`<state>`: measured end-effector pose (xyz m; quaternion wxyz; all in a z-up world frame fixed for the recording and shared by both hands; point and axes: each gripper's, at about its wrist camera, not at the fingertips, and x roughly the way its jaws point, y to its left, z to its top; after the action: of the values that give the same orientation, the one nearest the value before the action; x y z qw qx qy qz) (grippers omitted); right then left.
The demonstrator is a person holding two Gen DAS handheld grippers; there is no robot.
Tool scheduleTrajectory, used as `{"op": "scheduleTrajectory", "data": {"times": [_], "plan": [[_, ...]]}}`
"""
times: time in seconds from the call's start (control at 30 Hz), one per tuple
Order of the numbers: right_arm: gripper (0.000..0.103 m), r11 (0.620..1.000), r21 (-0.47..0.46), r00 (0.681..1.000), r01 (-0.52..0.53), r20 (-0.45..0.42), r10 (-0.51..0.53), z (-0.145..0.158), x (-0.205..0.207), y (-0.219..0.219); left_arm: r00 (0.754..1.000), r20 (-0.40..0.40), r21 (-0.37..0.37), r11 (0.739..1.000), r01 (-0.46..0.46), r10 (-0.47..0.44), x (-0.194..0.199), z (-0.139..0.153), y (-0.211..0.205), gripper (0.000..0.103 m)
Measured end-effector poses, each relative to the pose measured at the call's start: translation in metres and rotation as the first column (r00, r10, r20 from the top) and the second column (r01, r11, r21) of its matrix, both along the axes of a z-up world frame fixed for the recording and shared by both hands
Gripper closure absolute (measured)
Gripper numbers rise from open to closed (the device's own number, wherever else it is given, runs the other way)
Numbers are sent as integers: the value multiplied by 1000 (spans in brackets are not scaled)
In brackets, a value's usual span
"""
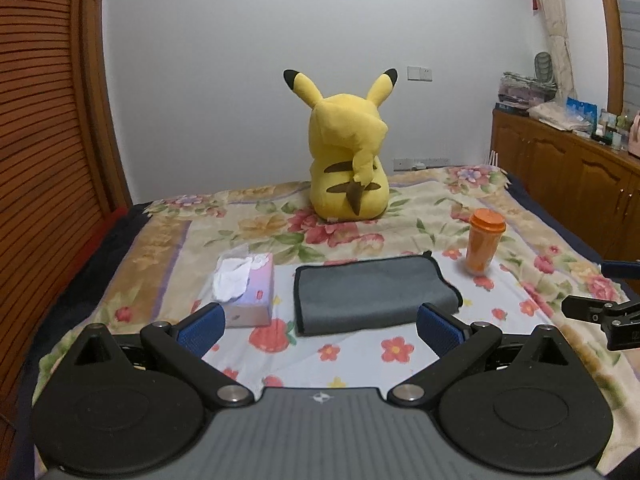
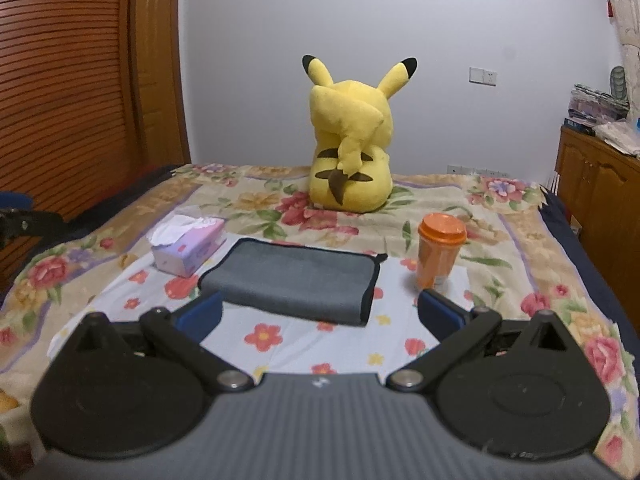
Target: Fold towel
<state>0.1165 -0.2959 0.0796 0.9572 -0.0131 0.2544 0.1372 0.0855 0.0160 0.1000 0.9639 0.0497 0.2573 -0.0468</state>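
Observation:
A grey towel (image 1: 372, 290) with dark edging lies folded into a flat rectangle on the floral bedspread; it also shows in the right wrist view (image 2: 296, 278). My left gripper (image 1: 320, 326) is open and empty, held above the bed just short of the towel's near edge. My right gripper (image 2: 320, 314) is open and empty, also just short of the towel's near edge. The right gripper shows at the right edge of the left wrist view (image 1: 600, 312).
A tissue box (image 1: 246, 288) (image 2: 188, 248) sits left of the towel. An orange lidded cup (image 1: 484, 240) (image 2: 438, 254) stands to its right. A yellow plush toy (image 1: 348, 156) (image 2: 350, 140) sits at the far side. A wooden cabinet (image 1: 568, 176) stands right of the bed.

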Motion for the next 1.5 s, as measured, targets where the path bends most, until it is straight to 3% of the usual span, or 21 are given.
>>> {"op": "scheduleTrajectory", "data": {"times": [0.43, 0.93, 1.23, 1.5], "plan": [[0, 1000, 18, 1000, -1, -28, 2, -26, -40, 8, 997, -71, 30, 999, -23, 25, -42, -57, -3, 0], [0, 1000, 19, 999, 8, -53, -7, -61, -61, 13, 990, -132, 3, 999, -42, 42, -55, -112, -2, 0], [0, 999, 27, 998, 31, -57, -30, -68, -60, 10, 989, -138, -36, 997, -66, 60, -52, -125, -3, 0], [0, 997, 35, 995, 68, -78, -66, -76, -55, 5, 991, -125, -16, 999, -48, 46, -52, -129, -6, 0]]}}
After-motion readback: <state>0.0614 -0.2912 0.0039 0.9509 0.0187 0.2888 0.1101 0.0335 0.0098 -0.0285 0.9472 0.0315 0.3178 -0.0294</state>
